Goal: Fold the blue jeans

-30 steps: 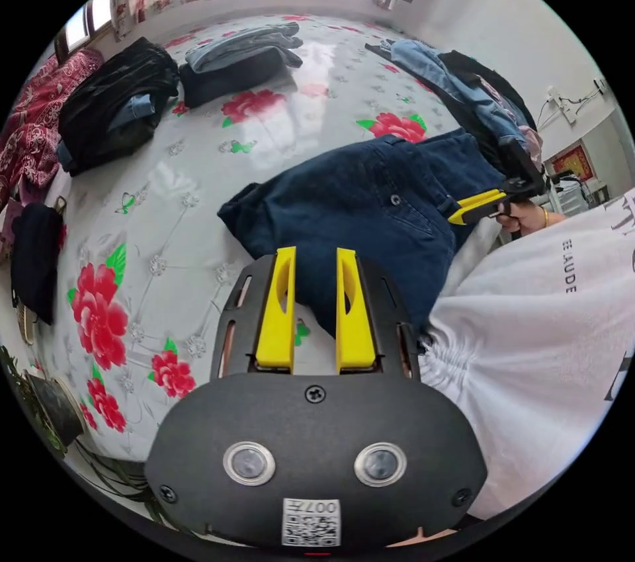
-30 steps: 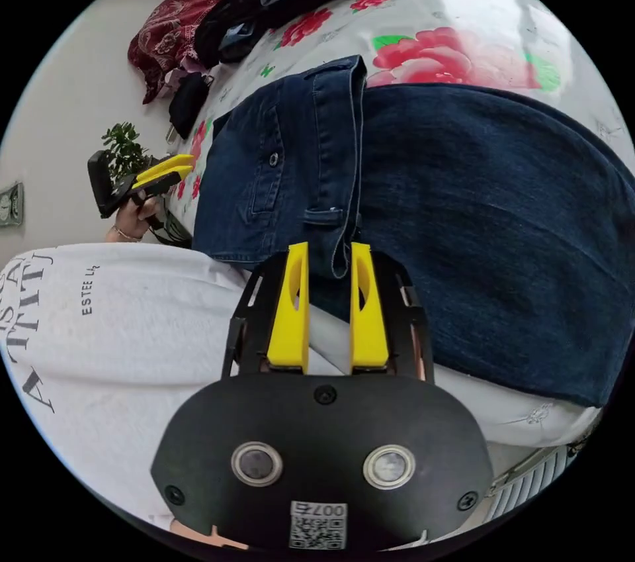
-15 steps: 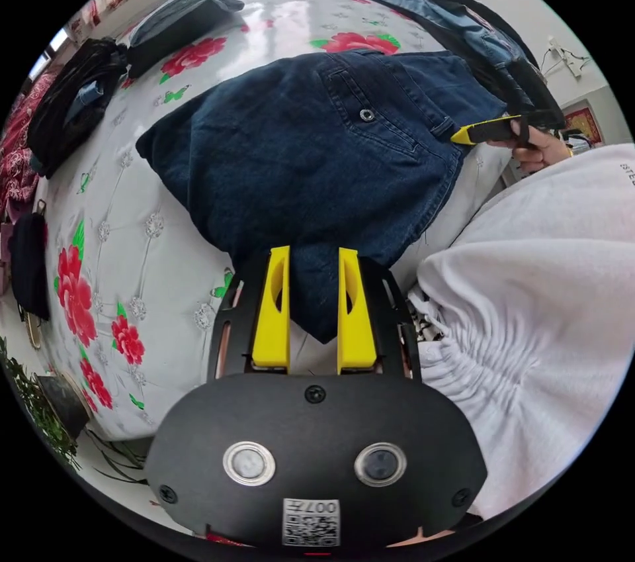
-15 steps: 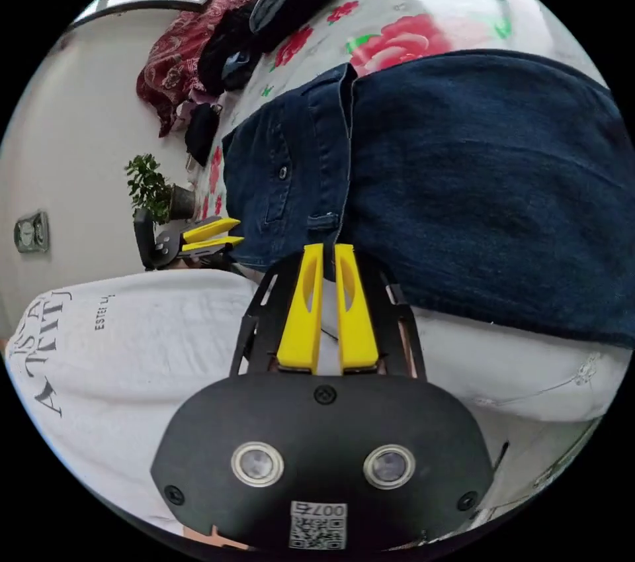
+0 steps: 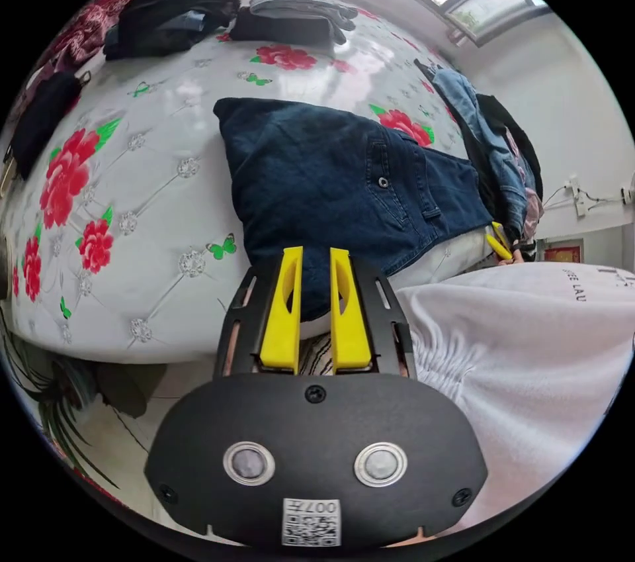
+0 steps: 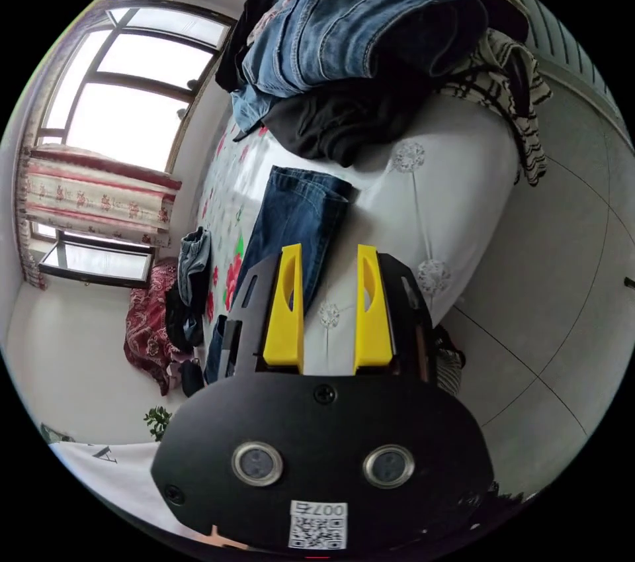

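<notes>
The left gripper (image 5: 314,284) is held low at the near side of the scene, its two yellow jaws standing parallel with a narrow gap between them. Whether they press on anything cannot be told. The right gripper (image 6: 327,297) has its yellow jaws spread well apart, with nothing held between them. In the left gripper view, the right gripper (image 5: 497,245) appears far off to the right as a small yellow tip, partly hidden by the person's white sleeve (image 5: 529,350), which bulges across the near right of that view.
</notes>
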### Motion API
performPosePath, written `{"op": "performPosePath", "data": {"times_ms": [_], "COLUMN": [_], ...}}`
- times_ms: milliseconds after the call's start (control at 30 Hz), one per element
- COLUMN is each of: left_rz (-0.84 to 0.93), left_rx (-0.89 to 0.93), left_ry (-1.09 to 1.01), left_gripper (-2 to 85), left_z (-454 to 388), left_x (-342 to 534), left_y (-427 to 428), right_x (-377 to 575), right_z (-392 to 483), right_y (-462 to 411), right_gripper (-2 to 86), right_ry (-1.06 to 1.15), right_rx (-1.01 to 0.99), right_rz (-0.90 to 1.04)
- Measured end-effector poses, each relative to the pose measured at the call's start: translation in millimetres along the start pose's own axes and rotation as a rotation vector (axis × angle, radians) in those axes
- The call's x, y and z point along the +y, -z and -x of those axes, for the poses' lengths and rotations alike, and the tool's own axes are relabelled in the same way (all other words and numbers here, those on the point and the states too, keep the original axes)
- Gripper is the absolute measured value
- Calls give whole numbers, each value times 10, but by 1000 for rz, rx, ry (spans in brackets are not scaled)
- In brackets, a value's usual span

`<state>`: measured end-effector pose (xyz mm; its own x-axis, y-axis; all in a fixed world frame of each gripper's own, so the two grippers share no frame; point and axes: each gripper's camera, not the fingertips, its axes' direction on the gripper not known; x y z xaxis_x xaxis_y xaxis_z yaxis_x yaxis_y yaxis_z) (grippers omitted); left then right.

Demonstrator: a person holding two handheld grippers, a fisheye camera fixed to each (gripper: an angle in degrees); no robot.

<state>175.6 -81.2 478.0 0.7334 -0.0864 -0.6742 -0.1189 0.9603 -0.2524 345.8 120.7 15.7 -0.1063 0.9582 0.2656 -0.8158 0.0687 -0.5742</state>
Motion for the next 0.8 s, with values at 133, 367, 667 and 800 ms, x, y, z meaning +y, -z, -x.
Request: {"op": "performPosePath", "data": {"times_ms": [133,367,667,800], "left_rz": [-56,-112,-210,-246], "left_rx": [-15,2,93,150], "left_ry": [45,103,291,332], "left_gripper": [66,69,79,84], "left_z": [51,151,708,939], "left_x": [-31,-48,146,195], "left_y": [177,369,607,664], "right_x": [-53,-314,903,2333], "right_z": [3,238,3137,3881], "right_y": [-198,-528,-776,-1490], "right_gripper": [83,43,26,39], "right_ry": [11,-25,886,1180], "right_rx": [-40,-200,-473,-605], "right_rz": [-64,16,346,717]}}
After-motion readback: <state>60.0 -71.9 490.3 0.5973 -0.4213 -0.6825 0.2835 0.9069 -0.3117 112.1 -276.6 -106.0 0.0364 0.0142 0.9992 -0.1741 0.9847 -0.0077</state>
